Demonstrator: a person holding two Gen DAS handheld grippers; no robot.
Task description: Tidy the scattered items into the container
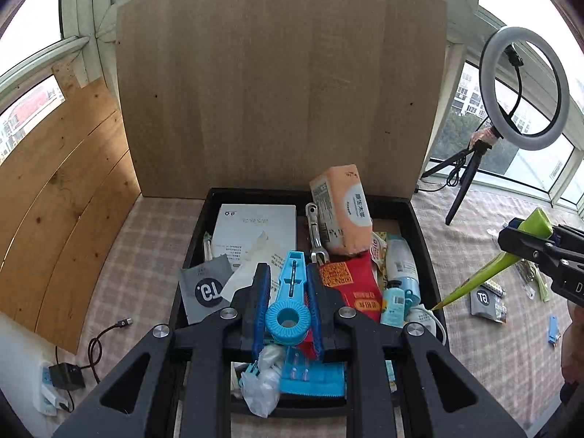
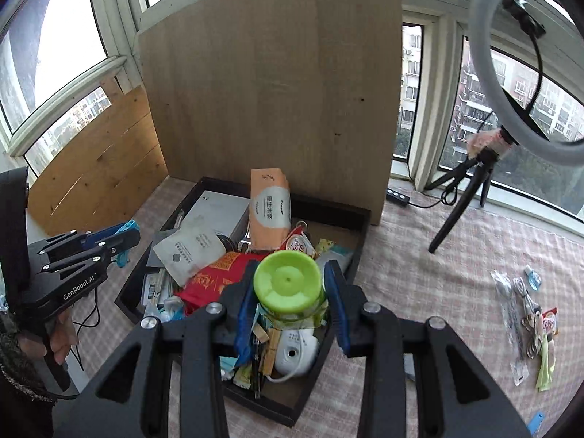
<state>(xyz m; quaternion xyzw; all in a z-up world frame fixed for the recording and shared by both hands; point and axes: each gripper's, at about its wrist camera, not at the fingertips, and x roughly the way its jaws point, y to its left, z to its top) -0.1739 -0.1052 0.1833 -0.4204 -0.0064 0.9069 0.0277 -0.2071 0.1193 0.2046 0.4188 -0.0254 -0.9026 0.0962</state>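
Observation:
My left gripper is shut on a blue plastic tool with a ribbed ring at its near end, held above the black tray. The tray is piled with an orange tissue pack, a white booklet, a red packet and small bottles. My right gripper is shut on a green tube, cap towards the camera, over the tray's near part. In the left wrist view the right gripper comes in from the right with the tube slanting down to the tray's edge. The left gripper shows at left.
A tall wooden board stands right behind the tray. A ring light on a tripod stands at the right rear. Loose packets and a cable lie on the checked cloth to the right. A charger with its cord lies at the left.

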